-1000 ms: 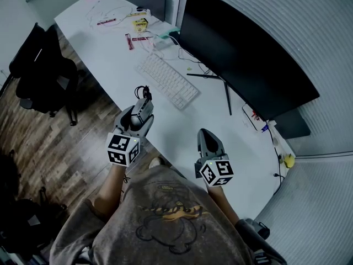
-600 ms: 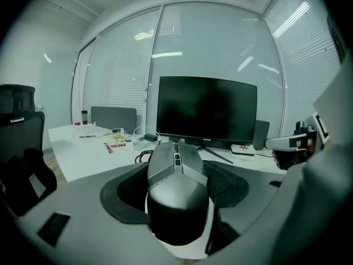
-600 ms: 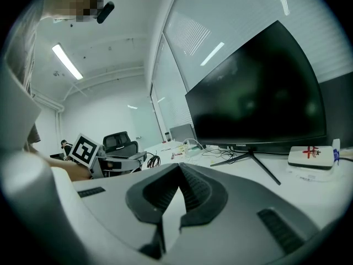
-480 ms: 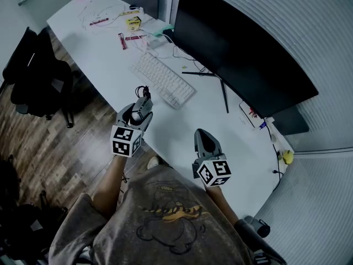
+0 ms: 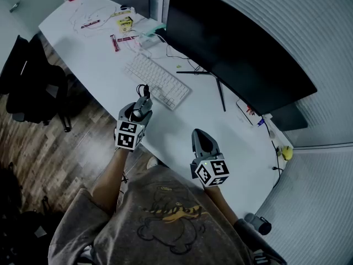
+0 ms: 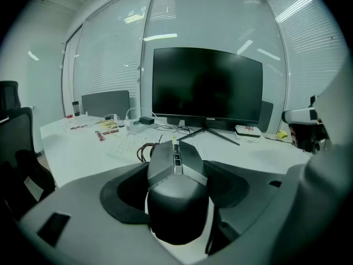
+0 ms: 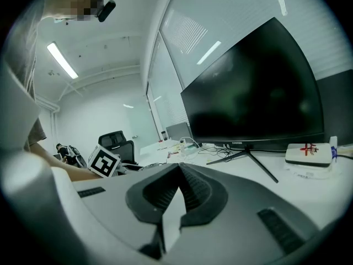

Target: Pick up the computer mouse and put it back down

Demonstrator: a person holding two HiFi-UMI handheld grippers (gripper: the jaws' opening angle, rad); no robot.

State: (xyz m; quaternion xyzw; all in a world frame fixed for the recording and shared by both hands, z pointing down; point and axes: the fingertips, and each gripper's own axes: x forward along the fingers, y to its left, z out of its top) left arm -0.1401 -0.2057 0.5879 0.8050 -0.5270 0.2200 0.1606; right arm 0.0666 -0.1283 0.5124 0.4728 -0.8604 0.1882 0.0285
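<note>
Left gripper view, nearest first: my left gripper (image 6: 177, 169) has its jaws spread wide and pinching the computer mouse (image 6: 176, 192), with the dark pads pressed against both flanks. The mouse lies lengthwise between them, its rounded back toward the camera and its wheel and nose pointing away at the monitor. The pads cover its sides and its underside is out of sight, so I cannot tell whether it rests on the white surface (image 6: 83, 153) or hangs just above it. Its cable (image 6: 146, 149) is coiled just past the nose.

The head view puts the mouse at the near left edge of the surface, with the white keyboard (image 5: 156, 81) just beyond it. My right gripper (image 7: 177, 170), well apart to the right, has its jaws pressed together with nothing between them.

Farther off stands the dark monitor (image 6: 207, 87). The logo on its lower bezel is too small to read. A flat white box (image 7: 309, 153) to the right of its stand carries a red mark I cannot make out. At the far left end lie loose wires and a yellow item (image 5: 126, 24), with labels too small to read.
</note>
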